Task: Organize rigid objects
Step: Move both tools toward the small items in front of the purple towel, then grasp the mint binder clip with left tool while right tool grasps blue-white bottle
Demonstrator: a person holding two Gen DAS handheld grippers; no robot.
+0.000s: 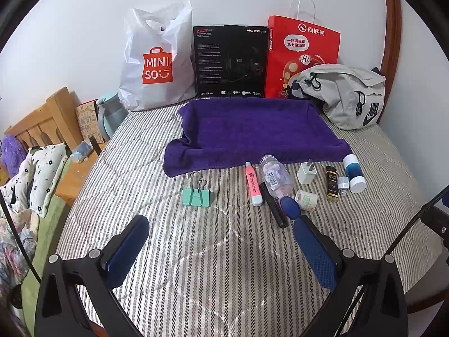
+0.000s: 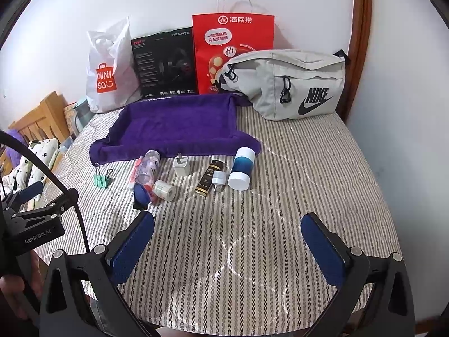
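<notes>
Hovering grippers: the left gripper and right gripper hung above the striped bedcover, both with jaws spread wide and nothing between them.
Row of small items: lay on the bedcover just in front of the purple towel.
Left end: a mint binder clip, apart from the others.
Middle: a pink highlighter, a clear bottle with a blue cap, and a black pen, close together on their sides; a small white jar lay just beside the bottle's cap.
Right end: a white charger plug, a black-and-gold tube, a small USB light and a blue-and-white container.
Against the wall: a white Miniso bag, a black box, a red paper bag and a grey Nike pouch.
</notes>
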